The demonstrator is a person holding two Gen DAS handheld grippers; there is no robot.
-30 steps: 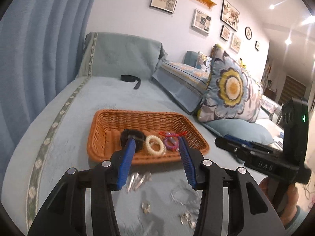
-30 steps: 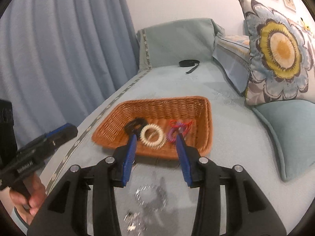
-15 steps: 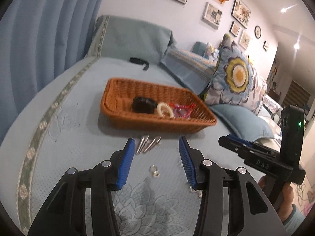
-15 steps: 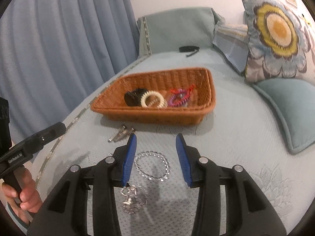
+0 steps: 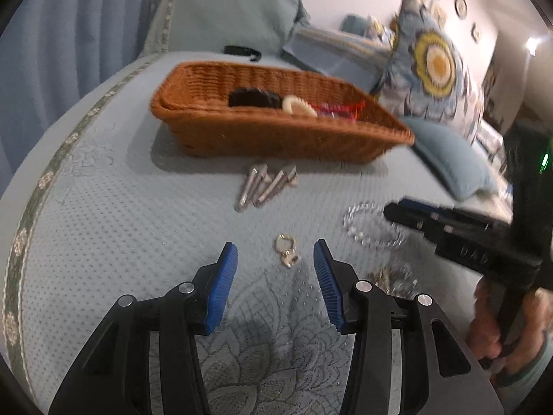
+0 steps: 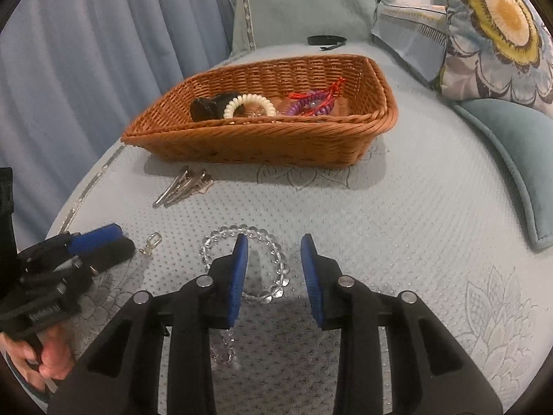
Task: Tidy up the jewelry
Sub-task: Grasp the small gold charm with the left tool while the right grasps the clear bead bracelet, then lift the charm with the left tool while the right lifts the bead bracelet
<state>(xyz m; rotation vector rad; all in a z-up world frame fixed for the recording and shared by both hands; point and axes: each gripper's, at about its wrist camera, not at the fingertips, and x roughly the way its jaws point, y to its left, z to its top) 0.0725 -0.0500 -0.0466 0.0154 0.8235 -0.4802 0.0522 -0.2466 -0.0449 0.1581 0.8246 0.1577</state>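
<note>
A brown wicker basket (image 5: 242,131) (image 6: 255,138) on the blue sofa cover holds a black hair tie, a cream coil tie (image 6: 249,103) and purple and red ties. In front of it lie silver hair clips (image 5: 266,185) (image 6: 183,186), a small gold clasp (image 5: 286,250) (image 6: 152,242), a clear bead bracelet (image 5: 373,228) (image 6: 273,259) and a small silver piece (image 5: 390,275). My left gripper (image 5: 275,254) is open, low over the clasp. My right gripper (image 6: 274,247) is open, low over the bracelet's right side.
A floral cushion (image 5: 435,65) (image 6: 497,31) and a teal cushion (image 6: 518,152) lie to the right. A black strap (image 6: 326,39) lies behind the basket. Blue curtains (image 6: 86,52) hang on the left. The sofa's left edge runs along a patterned trim (image 5: 34,186).
Both grippers have dropped and come closer to the sofa cover, away from the basket. The left is now around the clasp, the right over the bracelet. Both stay open.
</note>
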